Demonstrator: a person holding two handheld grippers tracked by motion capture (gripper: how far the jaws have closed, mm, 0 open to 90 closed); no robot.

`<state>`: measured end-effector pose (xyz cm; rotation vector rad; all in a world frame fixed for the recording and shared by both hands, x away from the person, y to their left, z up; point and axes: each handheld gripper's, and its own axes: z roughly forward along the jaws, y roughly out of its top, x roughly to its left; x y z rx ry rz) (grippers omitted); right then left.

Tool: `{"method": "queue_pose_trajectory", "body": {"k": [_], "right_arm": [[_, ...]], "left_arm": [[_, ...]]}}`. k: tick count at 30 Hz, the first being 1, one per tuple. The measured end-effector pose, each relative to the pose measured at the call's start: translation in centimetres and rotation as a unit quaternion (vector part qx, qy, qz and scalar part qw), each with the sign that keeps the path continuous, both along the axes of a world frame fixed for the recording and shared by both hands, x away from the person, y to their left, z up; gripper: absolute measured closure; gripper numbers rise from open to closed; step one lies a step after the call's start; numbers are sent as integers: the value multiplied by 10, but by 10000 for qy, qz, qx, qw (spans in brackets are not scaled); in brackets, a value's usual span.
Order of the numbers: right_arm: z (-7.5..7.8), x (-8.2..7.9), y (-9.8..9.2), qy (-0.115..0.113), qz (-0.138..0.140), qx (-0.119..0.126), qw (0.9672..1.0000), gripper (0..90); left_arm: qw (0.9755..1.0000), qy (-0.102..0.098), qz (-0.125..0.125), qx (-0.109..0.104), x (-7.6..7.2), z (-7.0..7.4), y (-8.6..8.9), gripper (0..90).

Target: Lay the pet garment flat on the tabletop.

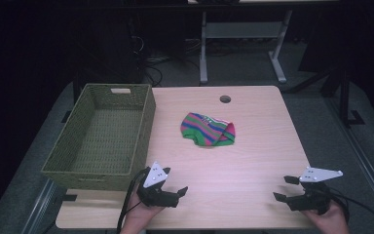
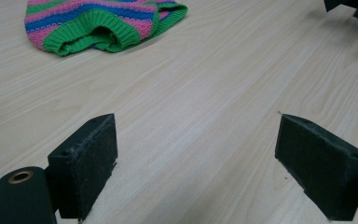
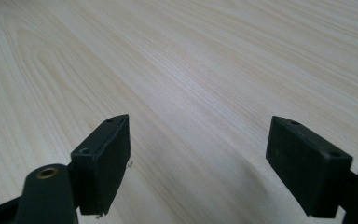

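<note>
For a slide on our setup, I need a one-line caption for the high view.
Striped hat lies mid-table beside an empty green basket; left claw and right claw wait open at the near edge.

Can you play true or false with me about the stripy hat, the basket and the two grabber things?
1. The stripy knitted hat lies on the wooden table. True.
2. The hat is inside the green woven basket. False: it lies on the table to the right of the basket, apart from it.
3. The left gripper has its jaws open with nothing between them. True.
4. The right gripper is holding the hat. False: its jaws are open and empty, near the table's front edge, far from the hat.
5. The basket has something in it. False: what shows of its bottom is bare.
</note>
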<state>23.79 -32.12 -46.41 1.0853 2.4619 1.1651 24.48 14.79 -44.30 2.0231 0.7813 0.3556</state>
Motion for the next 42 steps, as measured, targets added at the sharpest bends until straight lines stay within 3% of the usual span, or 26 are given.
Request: {"method": "queue_pose_trajectory", "body": {"k": [6, 8, 11, 15, 19, 25, 28, 30, 39, 42], "right_arm": [[-2, 6, 9, 69, 101, -46, 9999, 209], [1, 11, 19, 23, 210, -125, 9997, 198], [7, 18, 28, -2, 341, -148, 9993, 201], [13, 28, 34, 117, 488, -159, 9986, 197], [23, 41, 38, 42, 626, -139, 9979, 208], [34, 66, 45, 209, 863, 3, 9961, 205], [39, 79, 52, 281, 906, -94, 9954, 205], [46, 92, 60, 324, 966, -371, 9941, 202], [69, 123, 79, 258, 1117, -415, 9925, 204], [72, 136, 86, 371, 1128, -469, 9918, 197]], "left_arm": [[10000, -27, -1, 13, -2, 1, 1, 125], [10000, -26, -9, 76, -2, 0, 1, 126], [10000, -15, 5, 4, -2, 1, 2, 126], [10000, -22, 22, 33, -2, 0, 3, 126], [10000, -41, 49, 3, -1, 2, 4, 126], [10000, 4, 62, -37, 2, 1, 5, 126], [10000, 32, 41, -73, 1, 0, 5, 125], [10000, -2, -5, -61, -2, 0, 3, 126], [9999, -10, -78, -63, -1, 1, 0, 126], [9999, 5, -48, -98, -1, 1, 1, 126]]}}
